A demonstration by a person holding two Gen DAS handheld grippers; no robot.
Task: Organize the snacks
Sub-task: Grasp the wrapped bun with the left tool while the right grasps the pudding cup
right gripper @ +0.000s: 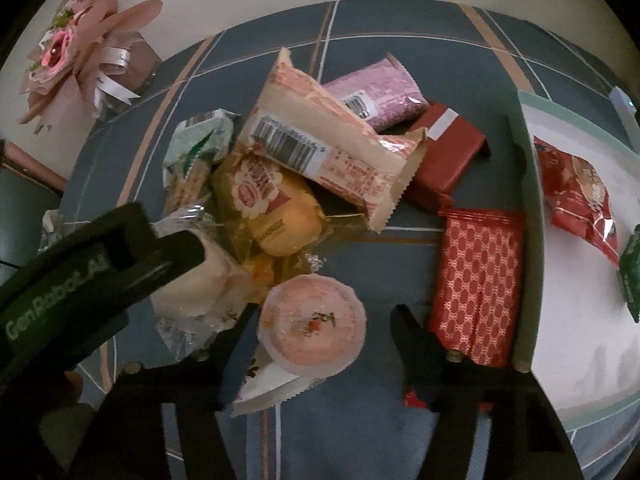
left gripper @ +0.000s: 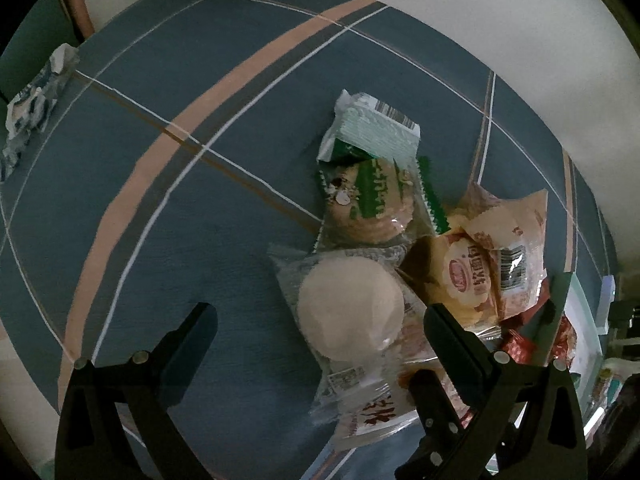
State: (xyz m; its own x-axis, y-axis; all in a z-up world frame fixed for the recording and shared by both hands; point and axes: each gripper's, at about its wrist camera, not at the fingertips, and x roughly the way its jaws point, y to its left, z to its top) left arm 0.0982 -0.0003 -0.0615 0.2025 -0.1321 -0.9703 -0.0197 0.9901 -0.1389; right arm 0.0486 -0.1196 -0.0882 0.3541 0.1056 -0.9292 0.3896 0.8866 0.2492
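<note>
While both grippers gape wide holding nothing, left gripper (left gripper: 320,316) straddles white bun (left gripper: 350,312), right gripper (right gripper: 320,320) flanks pink cake (right gripper: 312,324), tray (right gripper: 528,200) beside.

green pack (right gripper: 632,276) in tray cut off at right edge, white bun (right gripper: 200,284) half hidden behind left gripper (right gripper: 132,252), bouquet (right gripper: 76,56) clipped at left edge, label print too blurred to read
</note>
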